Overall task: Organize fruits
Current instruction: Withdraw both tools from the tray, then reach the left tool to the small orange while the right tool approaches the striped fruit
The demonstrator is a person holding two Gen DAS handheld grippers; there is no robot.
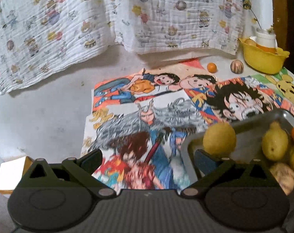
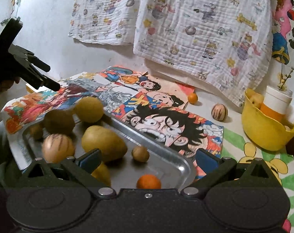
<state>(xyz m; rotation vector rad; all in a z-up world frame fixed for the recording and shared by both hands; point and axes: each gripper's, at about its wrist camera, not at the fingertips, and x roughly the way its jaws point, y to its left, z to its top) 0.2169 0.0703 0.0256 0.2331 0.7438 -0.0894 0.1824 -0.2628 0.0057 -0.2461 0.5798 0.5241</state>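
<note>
- My left claw [image 1: 147, 161] hangs released, jaws wide and nothing between them, over the cartoon posters [image 1: 147, 104] near the left end of the metal tray [image 1: 244, 122].
- A lemon [image 1: 219, 139] sits at that near-left corner of the tray, just beside my left claw's right finger; I judge a careless sweep could knock it over the low rim.
- My right claw [image 2: 147, 160] is also spread open and empty, hovering over the tray's right end, with a big yellow fruit [image 2: 104, 143] just ahead of its left finger and a small orange [image 2: 148, 181] low between the fingers.
- The fruits in the tray lie loose and round on smooth metal, so I expect a nudge to set them rolling into one another, and a pinch off-centre may squirt one out.
- Two fruits are not yet gathered: an orange [image 2: 192, 98] and a striped fruit [image 2: 219, 111] rest on the bare surface toward its far edge, well apart from both claws.
- At the far-right corner stands a yellow bowl [image 2: 263, 134], with fruit showing inside; reaching there, my right claw could clip its rim.
</note>
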